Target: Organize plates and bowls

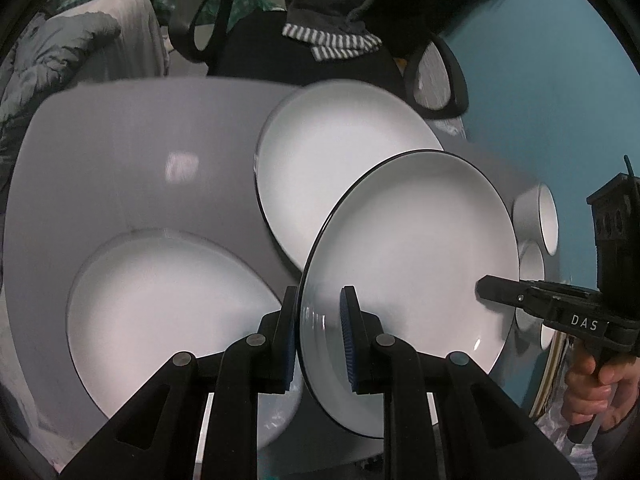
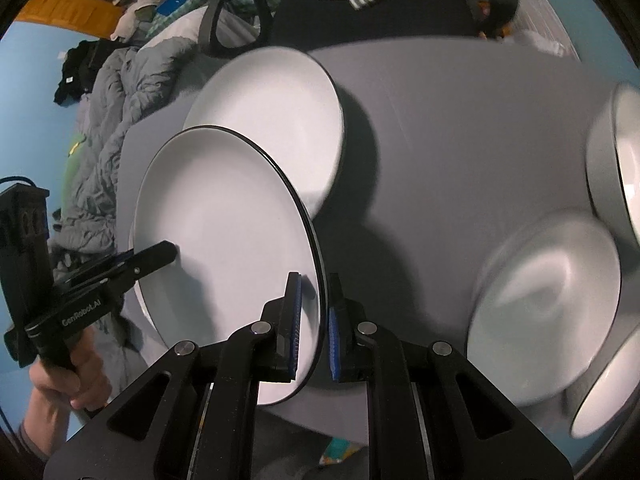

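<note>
Hidden, cropped and smeared parts around the grey table

The white black-rimmed plate held aloft (image 1: 408, 248) covers part of the white plate lying behind it (image 1: 332, 160) and most of the small white bowls (image 1: 540, 220). In the right wrist view, the white bowls at the right edge (image 2: 544, 312) are motion-blurred and cropped by the frame.

Left wrist cam: sits behind its own fingers, looks steeply down on the grey table (image 1: 132, 152), close. Right wrist cam: same setup, also steep and close, from the opposite side of the lifted plate (image 2: 224, 216). Overlap: lifted plate (image 1: 420, 240), table plate behind it (image 1: 340, 140) (image 2: 272, 104), each other's gripper, office chair (image 2: 360, 20).
</note>
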Motion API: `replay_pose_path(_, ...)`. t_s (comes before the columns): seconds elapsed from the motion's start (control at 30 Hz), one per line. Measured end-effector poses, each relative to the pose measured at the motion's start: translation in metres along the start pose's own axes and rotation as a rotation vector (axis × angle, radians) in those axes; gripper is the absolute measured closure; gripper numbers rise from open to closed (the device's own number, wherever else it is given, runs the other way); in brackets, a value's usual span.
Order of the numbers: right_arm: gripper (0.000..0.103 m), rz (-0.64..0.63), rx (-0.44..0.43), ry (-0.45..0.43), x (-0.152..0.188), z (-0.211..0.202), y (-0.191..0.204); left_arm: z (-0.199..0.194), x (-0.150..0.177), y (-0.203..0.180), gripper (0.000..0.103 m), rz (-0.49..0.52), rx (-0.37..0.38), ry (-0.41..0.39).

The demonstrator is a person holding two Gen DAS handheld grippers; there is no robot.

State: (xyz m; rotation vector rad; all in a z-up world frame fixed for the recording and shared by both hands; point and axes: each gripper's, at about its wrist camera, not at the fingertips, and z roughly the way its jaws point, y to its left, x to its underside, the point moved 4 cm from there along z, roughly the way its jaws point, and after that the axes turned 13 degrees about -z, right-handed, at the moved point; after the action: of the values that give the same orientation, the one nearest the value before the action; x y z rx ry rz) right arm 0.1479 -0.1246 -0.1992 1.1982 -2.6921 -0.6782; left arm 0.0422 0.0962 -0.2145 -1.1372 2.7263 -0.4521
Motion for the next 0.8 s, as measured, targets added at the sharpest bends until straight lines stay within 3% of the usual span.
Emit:
replay_pose_path(0.4, 0.091, -0.019, -0.019, 0.049, -0.065, 0.024, 0.004, 0.014, -0.056, 0.007, 0.082, -0.007, -0.085, -0.031)
replay_pose_path(0.8, 0.090, 0.001, -0.001, 0.099, -0.076, 0.038, -0.001, 0.032, -0.066, 0.014, 0.082, -0.036, -0.126, -0.009)
